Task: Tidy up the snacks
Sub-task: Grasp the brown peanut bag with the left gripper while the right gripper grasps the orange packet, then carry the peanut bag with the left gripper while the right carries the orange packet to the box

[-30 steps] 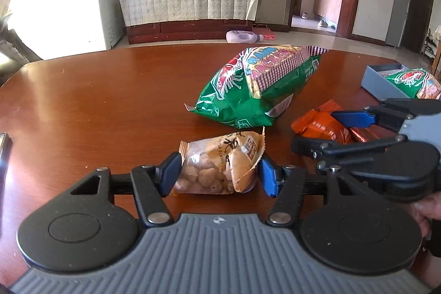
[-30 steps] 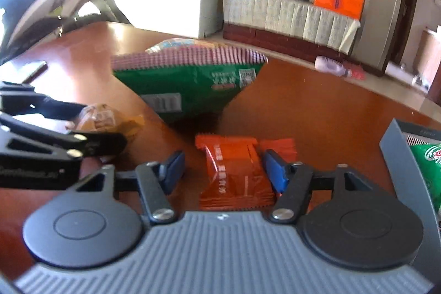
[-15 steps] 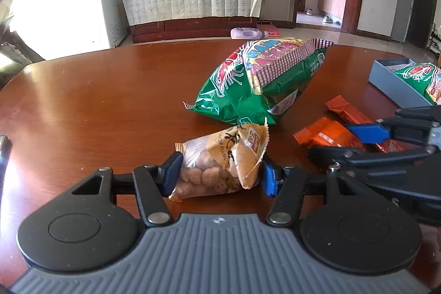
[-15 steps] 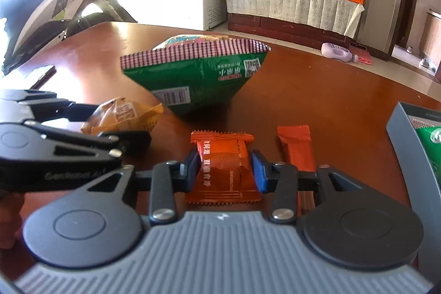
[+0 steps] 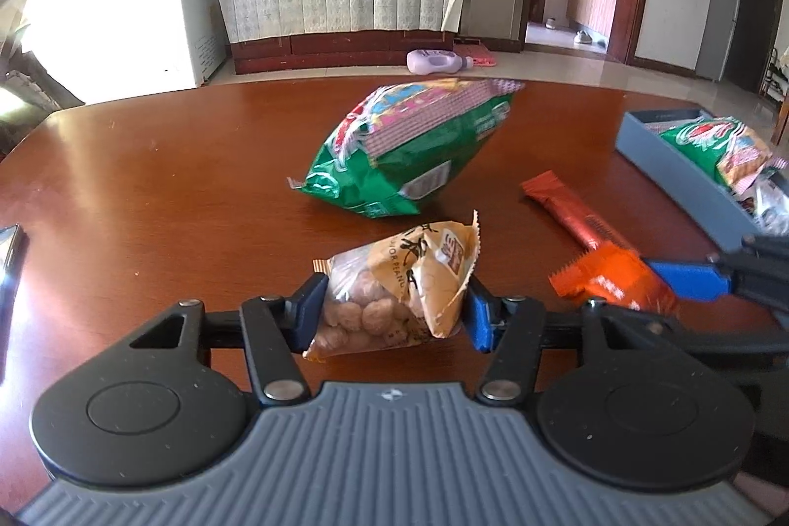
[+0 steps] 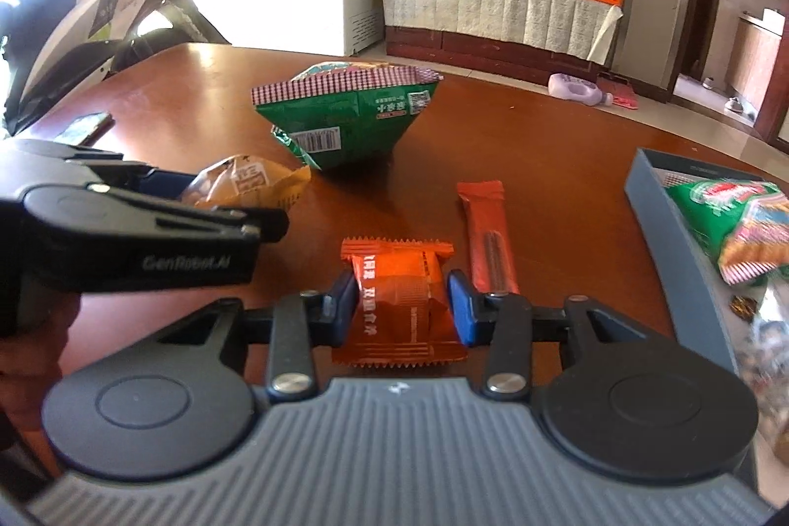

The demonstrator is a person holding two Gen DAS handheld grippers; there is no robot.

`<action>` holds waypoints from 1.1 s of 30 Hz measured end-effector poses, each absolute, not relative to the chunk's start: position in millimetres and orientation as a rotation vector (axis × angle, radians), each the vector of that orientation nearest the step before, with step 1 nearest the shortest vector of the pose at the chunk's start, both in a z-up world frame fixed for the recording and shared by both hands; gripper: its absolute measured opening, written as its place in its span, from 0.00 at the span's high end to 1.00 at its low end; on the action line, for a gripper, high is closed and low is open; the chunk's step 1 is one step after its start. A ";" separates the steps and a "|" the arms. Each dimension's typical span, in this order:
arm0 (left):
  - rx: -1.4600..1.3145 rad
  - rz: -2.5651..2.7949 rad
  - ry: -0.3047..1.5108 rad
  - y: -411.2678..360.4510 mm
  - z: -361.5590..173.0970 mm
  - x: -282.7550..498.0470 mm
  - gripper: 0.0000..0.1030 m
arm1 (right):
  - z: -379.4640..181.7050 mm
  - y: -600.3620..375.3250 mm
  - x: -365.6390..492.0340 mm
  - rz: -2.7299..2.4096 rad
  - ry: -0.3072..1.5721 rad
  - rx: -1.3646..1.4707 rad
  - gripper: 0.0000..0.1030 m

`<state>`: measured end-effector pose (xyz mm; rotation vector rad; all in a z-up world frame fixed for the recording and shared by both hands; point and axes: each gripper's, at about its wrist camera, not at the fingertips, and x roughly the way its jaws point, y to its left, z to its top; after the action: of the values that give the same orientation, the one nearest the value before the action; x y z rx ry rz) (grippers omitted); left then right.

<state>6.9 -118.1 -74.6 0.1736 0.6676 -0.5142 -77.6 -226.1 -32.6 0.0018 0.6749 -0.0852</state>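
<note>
Your left gripper (image 5: 392,311) is clamped on one tan peanut packet (image 5: 399,287), pinched between both blue pads and held above the brown table (image 5: 148,181). Your right gripper (image 6: 402,306) is closed on one orange snack packet (image 6: 399,309), squeezed at its middle so the wrapper bulges; it sits to the right of the peanut packet, the two tools side by side

Count what lies loose on the table: one large green bag (image 5: 409,146) lying tilted at the far middle, and one long red-brown bar (image 6: 488,237) just right of the orange packet and apart from it. That makes two loose snacks and two held

At the far right stands one grey box (image 6: 675,240) with a second green bag (image 6: 739,220) inside it (other small items in the box are too blurred to count). One dark phone (image 6: 86,126) lies flat at the far left edge of the table
</note>
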 end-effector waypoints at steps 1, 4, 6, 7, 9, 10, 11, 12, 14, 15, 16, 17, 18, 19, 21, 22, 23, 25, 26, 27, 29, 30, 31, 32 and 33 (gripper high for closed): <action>0.176 -0.514 0.664 -121.1 -72.9 2.7 0.39 | -31.0 -227.2 -83.7 -0.091 0.667 0.007 0.58; 0.188 -0.514 0.654 -129.6 -69.7 -8.5 0.39 | -27.7 -231.7 -98.4 -0.102 0.658 0.021 0.58; 0.183 -0.512 0.661 -136.2 -68.1 -15.2 0.39 | -25.6 -233.4 -105.0 -0.110 0.653 0.023 0.58; 0.182 -0.510 0.659 -138.8 -67.2 -18.8 0.39 | -23.9 -235.2 -108.6 -0.116 0.648 0.026 0.58; 0.173 -0.511 0.649 -143.8 -64.5 -26.1 0.39 | -20.8 -239.9 -112.7 -0.124 0.640 0.033 0.58; 0.164 -0.513 0.646 -146.7 -62.7 -29.6 0.39 | -19.4 -241.5 -114.8 -0.128 0.636 0.034 0.58; 0.157 -0.516 0.643 -147.3 -62.3 -33.5 0.39 | -17.8 -243.6 -117.5 -0.130 0.634 0.033 0.58; 0.153 -0.522 0.639 -150.8 -61.0 -36.6 0.39 | -16.3 -245.5 -119.6 -0.133 0.632 0.033 0.58; 0.158 -0.530 0.624 -158.5 -58.2 -43.0 0.39 | -13.1 -249.0 -126.1 -0.138 0.624 0.035 0.58; 0.161 -0.534 0.621 -161.0 -57.6 -45.1 0.39 | -11.2 -251.0 -128.7 -0.139 0.620 0.036 0.58; 0.162 -0.538 0.622 -164.5 -56.8 -46.9 0.39 | -9.5 -252.4 -131.3 -0.140 0.615 0.035 0.58; 0.163 -0.542 0.623 -167.7 -56.0 -48.6 0.39 | -8.7 -253.3 -133.1 -0.141 0.613 0.034 0.58; 0.166 -0.543 0.620 -171.5 -54.5 -50.7 0.39 | -7.0 -255.4 -135.4 -0.142 0.609 0.035 0.58; 0.167 -0.545 0.617 -174.4 -53.4 -51.5 0.39 | -5.8 -257.5 -138.6 -0.145 0.604 0.037 0.58; 0.163 -0.553 0.614 -180.1 -50.5 -53.2 0.39 | -3.7 -262.9 -142.6 -0.151 0.597 0.043 0.58; 0.162 -0.558 0.612 -182.6 -49.3 -54.3 0.39 | -2.6 -265.6 -144.8 -0.154 0.594 0.046 0.58; 0.164 -0.561 0.611 -185.4 -48.9 -55.2 0.39 | -2.3 -268.4 -147.6 -0.157 0.592 0.048 0.58; 0.170 -0.568 0.612 -190.9 -48.7 -58.0 0.39 | -0.9 -272.3 -151.6 -0.163 0.590 0.046 0.58; 0.172 -0.569 0.612 -193.0 -48.8 -58.0 0.39 | -0.2 -274.1 -153.4 -0.163 0.589 0.047 0.58; 0.174 -0.571 0.611 -195.3 -48.2 -59.1 0.39 | 0.8 -275.8 -155.4 -0.165 0.587 0.046 0.58; 0.170 -0.574 0.609 -198.7 -46.8 -60.3 0.39 | 2.6 -278.2 -157.4 -0.168 0.581 0.043 0.58; 0.168 -0.575 0.608 -199.8 -45.7 -59.8 0.39 | 3.6 -279.5 -158.9 -0.169 0.576 0.045 0.58; 0.168 -0.576 0.607 -201.5 -44.8 -60.8 0.39 | 4.6 -280.8 -160.4 -0.169 0.574 0.046 0.58; 0.169 -0.578 0.605 -203.5 -44.2 -61.1 0.39 | 5.2 -282.0 -161.7 -0.168 0.573 0.048 0.58; 0.172 -0.580 0.603 -205.6 -43.9 -62.3 0.39 | 5.3 -283.0 -162.7 -0.170 0.573 0.047 0.58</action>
<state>-62.3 -205.6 -43.9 0.1722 0.6030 -0.5804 -162.7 -283.0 5.3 0.0475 0.5732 -0.1698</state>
